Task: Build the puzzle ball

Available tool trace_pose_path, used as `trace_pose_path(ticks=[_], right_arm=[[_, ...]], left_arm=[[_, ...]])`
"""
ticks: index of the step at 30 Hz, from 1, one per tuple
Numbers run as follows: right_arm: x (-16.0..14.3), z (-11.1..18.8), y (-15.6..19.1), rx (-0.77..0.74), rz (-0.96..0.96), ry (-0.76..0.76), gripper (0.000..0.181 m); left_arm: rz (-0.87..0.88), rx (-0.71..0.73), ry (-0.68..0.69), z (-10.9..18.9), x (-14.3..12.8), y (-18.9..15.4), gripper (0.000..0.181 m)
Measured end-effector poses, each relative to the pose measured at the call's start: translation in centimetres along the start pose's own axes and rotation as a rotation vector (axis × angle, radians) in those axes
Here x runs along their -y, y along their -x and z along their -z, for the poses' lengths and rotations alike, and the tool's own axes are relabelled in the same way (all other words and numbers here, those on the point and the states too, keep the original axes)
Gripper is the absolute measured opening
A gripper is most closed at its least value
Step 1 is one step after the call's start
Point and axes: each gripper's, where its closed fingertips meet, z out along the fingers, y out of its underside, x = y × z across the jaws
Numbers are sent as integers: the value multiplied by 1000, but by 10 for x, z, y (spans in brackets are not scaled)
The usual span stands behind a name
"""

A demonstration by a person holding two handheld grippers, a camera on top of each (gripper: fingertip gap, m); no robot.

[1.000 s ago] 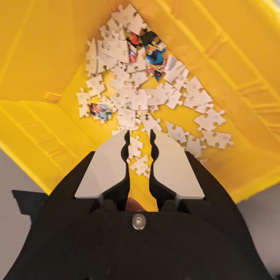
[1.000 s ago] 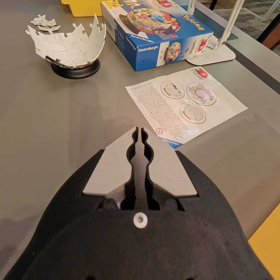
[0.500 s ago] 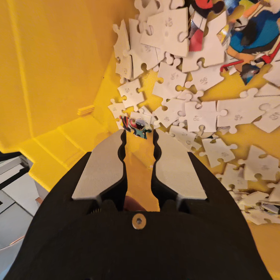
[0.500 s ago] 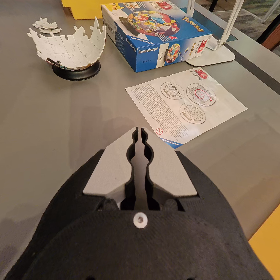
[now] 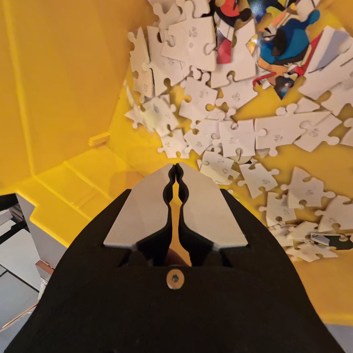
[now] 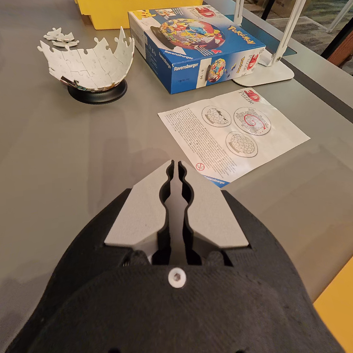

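Observation:
In the left wrist view my left gripper point(image 5: 175, 166) is inside a yellow bin point(image 5: 57, 76), low over its floor. Its jaws are closed tip to tip and no piece shows between them. Several loose puzzle pieces point(image 5: 236, 139) lie white side up just ahead and to the right. A few printed-side-up pieces point(image 5: 282, 44) lie at the far end. In the right wrist view my right gripper point(image 6: 175, 162) hovers over the grey table point(image 6: 57, 152), empty, with only a sliver between its tips. The half-built puzzle ball point(image 6: 86, 65) sits on a black stand point(image 6: 97, 93) at the far left.
A blue puzzle box point(image 6: 191, 47) lies behind an instruction sheet point(image 6: 233, 137). A few loose pieces point(image 6: 59, 37) lie behind the ball. A white stand base point(image 6: 267, 74) is at the far right. A yellow bin point(image 6: 114, 15) stands at the back; a yellow edge point(image 6: 338, 286) shows near right. The left gripper's tips are roughly 55 centimetres from the right gripper's.
My left gripper went down into the bin and closed its jaws where a printed piece lay; that piece is now out of sight and a nearby white piece is blurred. The right gripper drew back slightly.

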Motion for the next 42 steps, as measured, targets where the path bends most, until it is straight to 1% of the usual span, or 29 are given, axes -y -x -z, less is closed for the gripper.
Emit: trace_pose_path(ticks=[4, 7, 8, 10, 11, 12, 15, 18, 19, 23, 26, 29, 34, 38, 40, 42], right_arm=[[0, 0, 0, 1, 0, 0, 2], [0, 0, 0, 2, -2, 1, 3], [0, 0, 0, 1, -1, 2, 3], [0, 0, 0, -2, 2, 2, 3], [0, 0, 0, -3, 2, 2, 3], [0, 0, 0, -4, 2, 1, 3], [0, 0, 0, -3, 2, -2, 3], [1, 1, 0, -2, 0, -8, 3], [1, 1, 0, -2, 0, -10, 3], [2, 2, 0, -3, -1, -16, 2], [2, 2, -1, -7, 2, -15, 3], [1, 3, -2, -11, 2, -17, 3], [1, 3, -2, -9, 4, -14, 2], [1, 3, -2, -10, 6, -11, 3], [1, 3, -2, -10, 6, -12, 3], [1, 3, -2, -11, 7, -12, 3]], left_arm=[[7, 16, -40, 12, 2, -2, 0], [42, 70, -95, 15, 12, 11, 1], [56, 94, -115, 15, 18, 17, 8], [73, 81, -147, 12, 31, 19, 23], [88, 91, -157, 9, 36, 22, 29], [107, 102, -164, 6, 41, 25, 31], [156, 65, -183, -5, 52, 24, 30], [186, 59, -171, -14, 52, 26, 24], [197, 59, -168, -15, 52, 27, 19], [208, 58, -179, -15, 51, 27, 11], [237, 61, -208, -7, 50, 30, 2], [286, 12, -266, 6, 50, 26, 2], [363, -130, -365, 32, 47, 8, 2], [441, -287, -441, 56, 42, -11, 2], [467, -378, -453, 63, 39, -27, 2], [449, -425, -434, 64, 32, -45, 2]])
